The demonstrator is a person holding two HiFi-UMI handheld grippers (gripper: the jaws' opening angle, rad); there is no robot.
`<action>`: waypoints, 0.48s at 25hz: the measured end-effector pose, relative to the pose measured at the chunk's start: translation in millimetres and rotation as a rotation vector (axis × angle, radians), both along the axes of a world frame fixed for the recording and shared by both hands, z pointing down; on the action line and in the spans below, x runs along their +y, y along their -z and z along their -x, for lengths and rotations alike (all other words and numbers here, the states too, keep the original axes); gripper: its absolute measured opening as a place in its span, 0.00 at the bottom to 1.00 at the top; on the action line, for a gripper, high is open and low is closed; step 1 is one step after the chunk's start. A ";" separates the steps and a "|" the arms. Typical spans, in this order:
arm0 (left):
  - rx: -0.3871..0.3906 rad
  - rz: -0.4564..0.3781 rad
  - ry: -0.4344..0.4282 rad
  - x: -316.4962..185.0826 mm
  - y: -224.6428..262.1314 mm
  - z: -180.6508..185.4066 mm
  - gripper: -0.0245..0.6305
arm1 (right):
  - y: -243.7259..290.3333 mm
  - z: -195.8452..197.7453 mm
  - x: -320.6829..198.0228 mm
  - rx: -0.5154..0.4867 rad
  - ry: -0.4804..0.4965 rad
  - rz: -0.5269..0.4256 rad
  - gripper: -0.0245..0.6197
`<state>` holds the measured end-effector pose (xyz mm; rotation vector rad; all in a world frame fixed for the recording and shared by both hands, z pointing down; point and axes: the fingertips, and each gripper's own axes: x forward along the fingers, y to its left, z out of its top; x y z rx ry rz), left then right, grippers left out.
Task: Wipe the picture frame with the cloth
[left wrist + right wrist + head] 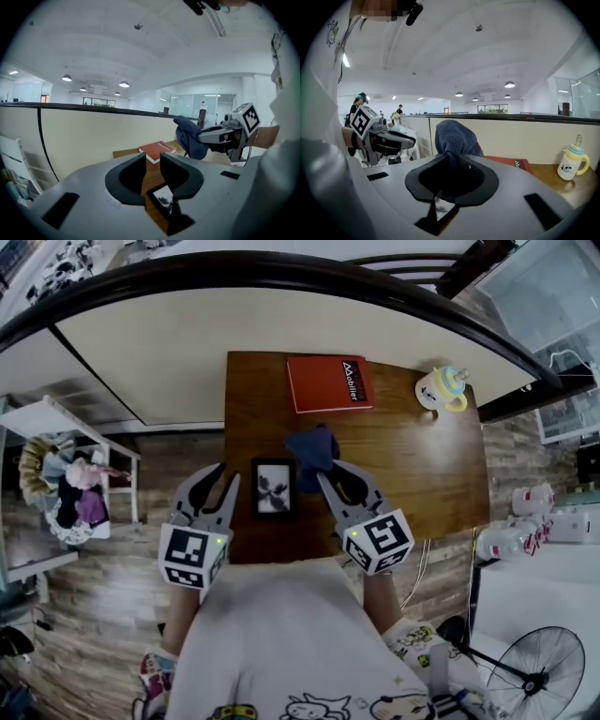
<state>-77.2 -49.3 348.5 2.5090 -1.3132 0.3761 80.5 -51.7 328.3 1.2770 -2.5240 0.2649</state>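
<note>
Right gripper (328, 476) clamped on the blue cloth (312, 448) — the bunch stands up past its jaw tips. Left gripper (228, 479) empty, jaws a narrow gap apart, nothing between them. Picture frame (273, 487) lies flat on the table (422, 456), below and between the two grippers, touching neither. Red book (328, 382) sits well beyond the tips.

My read: wipe not begun. I'd tip the right gripper down so loose cloth meets the glass, not the jaws — and steady the frame's edge with the left tips against sliding. Light pressure, long strokes.
</note>
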 end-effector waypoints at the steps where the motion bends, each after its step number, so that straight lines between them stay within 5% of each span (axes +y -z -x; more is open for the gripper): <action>1: 0.007 -0.007 0.006 1.9 3.8 2.9 0.18 | 1.2 1.1 1.1 -0.005 0.000 -0.004 0.11; 12: 0.064 -0.043 0.046 15.0 23.5 16.7 0.11 | 15.5 3.7 12.0 -0.084 -0.005 -0.033 0.11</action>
